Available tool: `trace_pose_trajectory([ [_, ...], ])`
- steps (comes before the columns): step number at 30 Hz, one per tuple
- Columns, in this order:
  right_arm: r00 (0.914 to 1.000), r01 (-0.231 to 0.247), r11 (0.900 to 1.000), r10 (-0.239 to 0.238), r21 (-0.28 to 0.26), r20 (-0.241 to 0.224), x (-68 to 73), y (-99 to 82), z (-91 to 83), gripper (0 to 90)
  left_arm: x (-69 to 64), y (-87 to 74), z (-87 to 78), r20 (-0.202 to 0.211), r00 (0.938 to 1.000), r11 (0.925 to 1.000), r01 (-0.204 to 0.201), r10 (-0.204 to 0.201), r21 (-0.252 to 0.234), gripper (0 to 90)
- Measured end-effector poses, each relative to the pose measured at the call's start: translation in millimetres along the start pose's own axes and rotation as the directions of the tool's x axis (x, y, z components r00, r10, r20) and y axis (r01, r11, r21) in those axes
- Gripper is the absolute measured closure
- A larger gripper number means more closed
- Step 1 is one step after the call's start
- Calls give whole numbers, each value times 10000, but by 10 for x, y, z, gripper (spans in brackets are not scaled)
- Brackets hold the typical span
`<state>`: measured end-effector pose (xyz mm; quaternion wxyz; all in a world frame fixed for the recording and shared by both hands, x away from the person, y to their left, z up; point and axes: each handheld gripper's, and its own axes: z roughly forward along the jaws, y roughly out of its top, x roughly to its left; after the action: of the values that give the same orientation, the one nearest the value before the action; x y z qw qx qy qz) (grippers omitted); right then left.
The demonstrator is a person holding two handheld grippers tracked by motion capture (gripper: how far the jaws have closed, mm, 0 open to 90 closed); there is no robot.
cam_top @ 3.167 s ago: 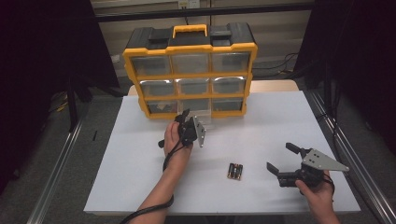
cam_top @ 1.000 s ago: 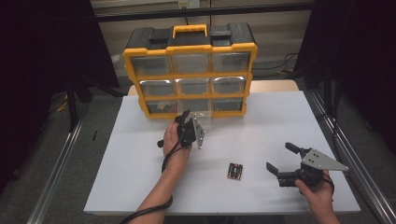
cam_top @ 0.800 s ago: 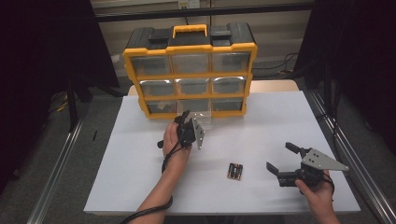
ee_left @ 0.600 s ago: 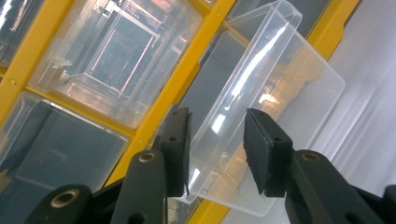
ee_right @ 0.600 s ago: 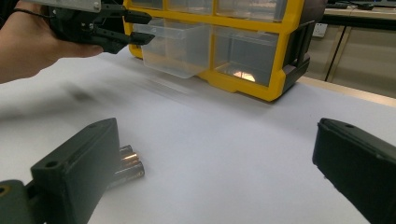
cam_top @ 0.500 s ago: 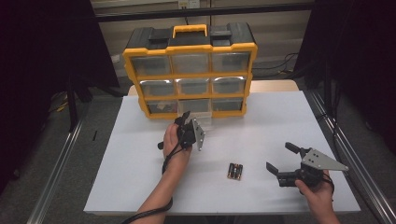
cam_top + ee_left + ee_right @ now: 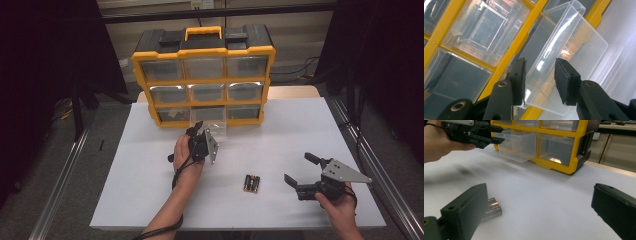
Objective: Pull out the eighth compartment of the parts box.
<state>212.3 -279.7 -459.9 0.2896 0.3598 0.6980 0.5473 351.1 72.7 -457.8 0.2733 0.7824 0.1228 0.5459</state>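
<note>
High view: left hand stretched forward over the white table, forearm rising from the bottom edge, left claw pointed at the bottom row of the yellow-and-black plastic organiser case with clear drawers, cable looping down along the wrist. Middle bottom clear plastic drawer pulled partly out of the case, tips of the claw at its front. Right hand low near the table's near right corner, wrist bent so the right claw points left, jaws spread wide with nothing between them, grey three-cornered plate on top. Small bundle of dark cylindrical batteries with coppery ends flat on the table between the two hands, nearer the right claw, well apart from the case. Left gripper view: left claw tilted, matte black jaws with flat pads standing narrow on either side of the glossy thin front wall of the drawer; left pad against the wall, right pad just beside it, contact hard to tell. Right gripper view: right claw level, blocky black jaws far apart, empty; batteries smooth and metallic just beside the left jaw; beyond, drawer jutting from the case.
</note>
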Motion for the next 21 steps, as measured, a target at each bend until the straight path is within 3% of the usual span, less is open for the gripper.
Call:
trace_pose_trajectory([
  [11,10000,-25,10000,25,13,-3,3,-1,4,5,0,-10,-21,-12,10000,10000,75,-75,-36,609],
  [12,10000,-13,10000,13,8,-12,3,0,5,5,-12,-15,-14,5,9995,9994,326,-326,-139,604],
  [17,10000,-12,10000,12,7,-38,6,0,7,5,-7,-19,-20,-25,9994,9993,353,-353,-109,598],
  [18,10000,-16,10000,16,9,-37,6,0,8,5,-18,-23,-18,13,9980,9979,640,-639,-96,593],
  [21,10000,-15,10000,15,5,-46,6,1,8,5,0,-32,-19,6,9968,9967,801,-801,-131,572],
])
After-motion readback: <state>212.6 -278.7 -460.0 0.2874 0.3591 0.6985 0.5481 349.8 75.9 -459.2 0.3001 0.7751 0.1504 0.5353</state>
